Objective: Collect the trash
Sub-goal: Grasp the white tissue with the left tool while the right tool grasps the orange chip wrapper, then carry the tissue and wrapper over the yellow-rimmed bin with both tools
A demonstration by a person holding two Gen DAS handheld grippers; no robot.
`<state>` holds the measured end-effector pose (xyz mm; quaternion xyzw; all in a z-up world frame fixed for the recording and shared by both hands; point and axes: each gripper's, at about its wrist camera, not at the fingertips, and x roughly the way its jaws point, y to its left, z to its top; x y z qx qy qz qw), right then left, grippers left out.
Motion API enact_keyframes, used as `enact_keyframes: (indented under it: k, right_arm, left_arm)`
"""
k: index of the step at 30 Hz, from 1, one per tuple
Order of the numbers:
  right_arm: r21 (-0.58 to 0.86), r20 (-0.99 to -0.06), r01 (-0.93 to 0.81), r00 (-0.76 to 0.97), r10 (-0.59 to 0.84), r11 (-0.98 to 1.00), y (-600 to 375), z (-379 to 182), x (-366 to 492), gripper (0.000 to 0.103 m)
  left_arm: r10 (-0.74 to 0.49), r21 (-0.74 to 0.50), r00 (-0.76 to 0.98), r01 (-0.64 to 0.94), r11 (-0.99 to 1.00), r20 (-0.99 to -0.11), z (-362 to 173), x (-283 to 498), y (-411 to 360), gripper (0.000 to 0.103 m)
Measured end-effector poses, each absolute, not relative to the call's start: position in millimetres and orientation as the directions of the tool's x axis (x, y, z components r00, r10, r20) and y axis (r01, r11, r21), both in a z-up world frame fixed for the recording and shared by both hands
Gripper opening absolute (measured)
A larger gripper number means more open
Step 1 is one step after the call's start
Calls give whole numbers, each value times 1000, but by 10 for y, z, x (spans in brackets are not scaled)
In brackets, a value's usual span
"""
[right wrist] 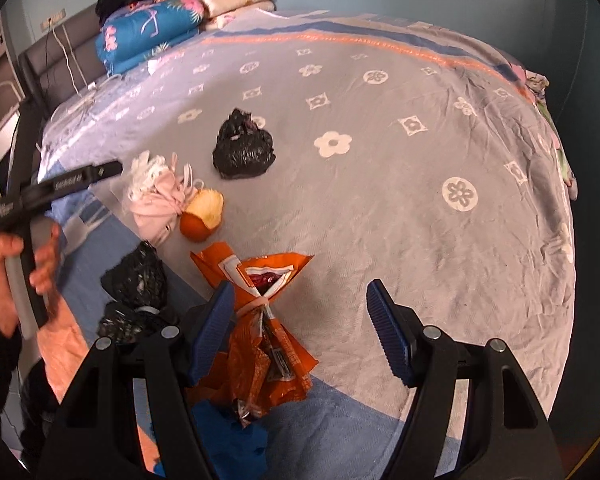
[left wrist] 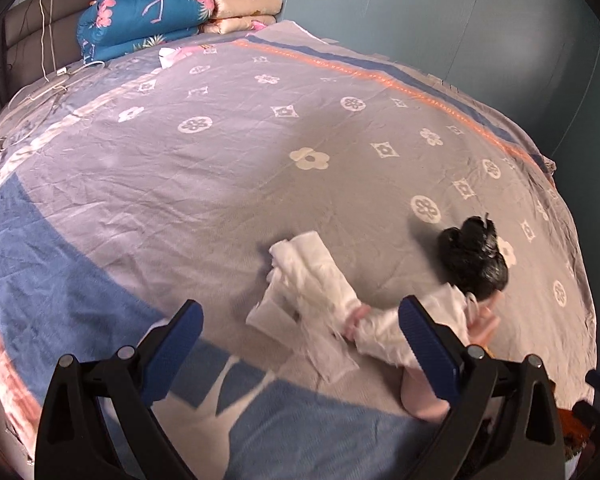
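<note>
Trash lies on a grey flowered bedspread (left wrist: 260,152). In the left wrist view, crumpled white tissue (left wrist: 304,280) lies just ahead of my open, empty left gripper (left wrist: 300,344), with a pale pink knotted bag (left wrist: 432,328) and a black bag (left wrist: 474,256) to the right. In the right wrist view my right gripper (right wrist: 300,324) is open and empty over a tied orange snack bag (right wrist: 260,320). Ahead lie an orange peel (right wrist: 204,212), the pink bag (right wrist: 156,204) and a black bag (right wrist: 244,148). Another black bag (right wrist: 136,280) lies at the left.
Folded quilts (left wrist: 148,16) and cream pillows (left wrist: 244,8) are stacked at the headboard. White cables (left wrist: 52,84) lie near the bed's top left corner. A blue wall (left wrist: 460,20) runs along the far side. The left gripper (right wrist: 60,188), held by a hand, shows at the left.
</note>
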<state>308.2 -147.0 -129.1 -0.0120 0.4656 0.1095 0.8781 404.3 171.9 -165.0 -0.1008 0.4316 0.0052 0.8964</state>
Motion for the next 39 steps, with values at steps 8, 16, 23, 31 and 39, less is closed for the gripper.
enact_keyframes:
  k: [8,16,23,31,39]
  right_arm:
    - [77,-862,-227,475,179,971,-1416,-1537,3220,54]
    - [108,-865,-265,449,222,958,-1326,-1593,3308,15]
    - [103,-857,-270,465,223,957,-1295,-1535,3294,13]
    - [100,-840,-268,493,226,958,-1329,-1381,3212,12]
    - [101,-813,-273,531,238,957,-1369,-1155,3042,12]
  left_arm:
    - [-113,-160,586,-28,987,-802,-1828,4284,1497,69]
    - [-80,-132,591,-46,990,-803,-1862,4239,1441,12]
    - [-99,-165,609,-54,985,-787,-1733,4145,1504,10]
    - [-125,-204,635,-52,978,-762,-1536,3984,1552,10]
    - [-135,-243,670,-70,967,-730,-1278,3746,1682,10]
